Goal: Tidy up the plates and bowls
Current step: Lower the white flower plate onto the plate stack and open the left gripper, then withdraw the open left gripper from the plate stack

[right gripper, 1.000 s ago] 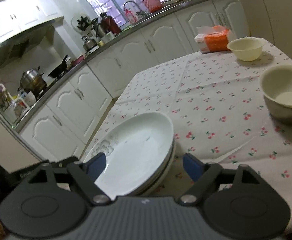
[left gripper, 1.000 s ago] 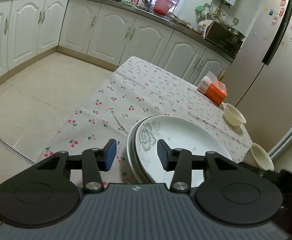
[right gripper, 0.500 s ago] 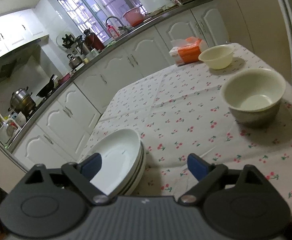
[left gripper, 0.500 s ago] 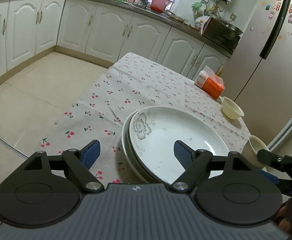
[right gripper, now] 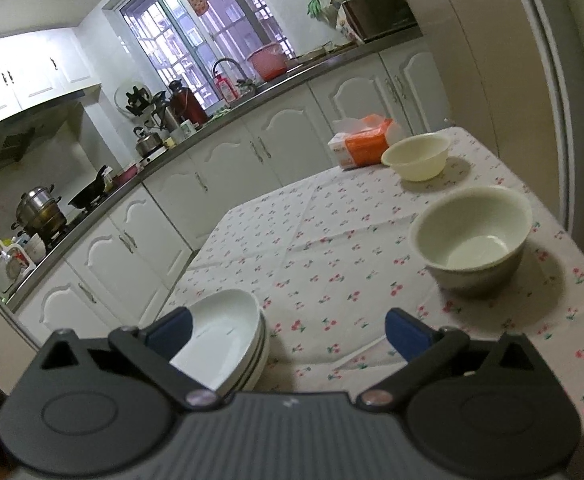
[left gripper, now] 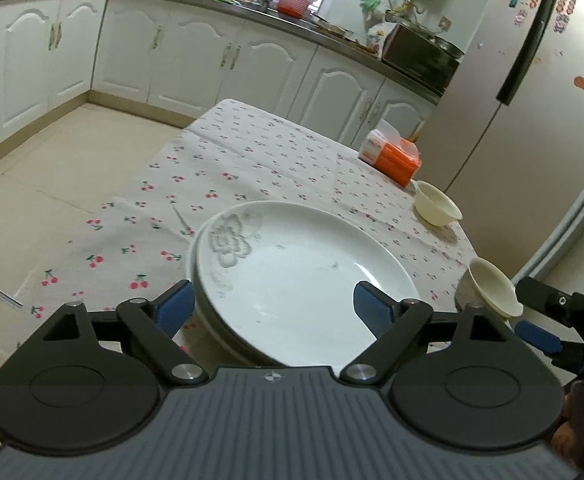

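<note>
A stack of white plates (left gripper: 292, 276) with a grey flower print sits on the cherry-print tablecloth (left gripper: 252, 168); it also shows in the right wrist view (right gripper: 228, 344). My left gripper (left gripper: 272, 312) is open and empty, raised just above the near rim of the stack. A pale green bowl (right gripper: 472, 240) stands at the table's right side, also visible in the left wrist view (left gripper: 490, 288). A cream bowl (right gripper: 418, 158) stands farther back, seen too in the left wrist view (left gripper: 436, 210). My right gripper (right gripper: 288, 330) is open and empty, a short way before the green bowl.
An orange tissue pack (left gripper: 392, 156) lies at the table's far right corner. A fridge (left gripper: 532, 100) stands close along the right side. White cabinets and a cluttered counter (right gripper: 232, 152) run behind the table. Tiled floor (left gripper: 52, 168) lies left of the table.
My left gripper opened wide and drew back from the plate stack's rim. My right gripper swung right and pulled back, bringing the green bowl nearer the centre of its view.
</note>
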Available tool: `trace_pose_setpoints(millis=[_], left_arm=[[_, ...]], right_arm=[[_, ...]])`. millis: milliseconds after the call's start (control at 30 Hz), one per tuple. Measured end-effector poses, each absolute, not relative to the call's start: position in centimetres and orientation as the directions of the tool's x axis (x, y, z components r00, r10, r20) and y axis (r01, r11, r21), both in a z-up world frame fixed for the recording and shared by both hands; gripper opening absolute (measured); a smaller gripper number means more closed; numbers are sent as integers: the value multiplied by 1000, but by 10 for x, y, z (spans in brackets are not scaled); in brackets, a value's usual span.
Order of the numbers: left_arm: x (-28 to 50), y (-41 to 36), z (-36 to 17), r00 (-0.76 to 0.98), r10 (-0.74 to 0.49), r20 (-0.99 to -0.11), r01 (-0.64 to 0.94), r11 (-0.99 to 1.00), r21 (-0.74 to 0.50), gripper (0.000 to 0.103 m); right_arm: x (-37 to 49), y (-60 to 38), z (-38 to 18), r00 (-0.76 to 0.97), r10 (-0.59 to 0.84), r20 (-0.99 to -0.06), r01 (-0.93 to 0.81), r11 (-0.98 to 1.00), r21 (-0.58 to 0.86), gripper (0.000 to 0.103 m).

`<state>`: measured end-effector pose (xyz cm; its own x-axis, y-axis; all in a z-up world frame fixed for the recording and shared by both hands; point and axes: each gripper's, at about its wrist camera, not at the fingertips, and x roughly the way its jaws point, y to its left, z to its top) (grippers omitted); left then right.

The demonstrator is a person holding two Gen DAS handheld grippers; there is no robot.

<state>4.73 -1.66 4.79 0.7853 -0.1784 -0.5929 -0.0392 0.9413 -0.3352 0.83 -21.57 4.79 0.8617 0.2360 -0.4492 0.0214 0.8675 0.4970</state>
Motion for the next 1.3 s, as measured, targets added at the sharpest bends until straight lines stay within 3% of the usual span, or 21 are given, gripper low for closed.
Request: trace_pose_setpoints(millis=[1300], left_arm=[[100,-106,77,764,-246,-596,148,966,-210,103]], right_arm=[[18,-316,57,901,118,-417,136,836,532,102]])
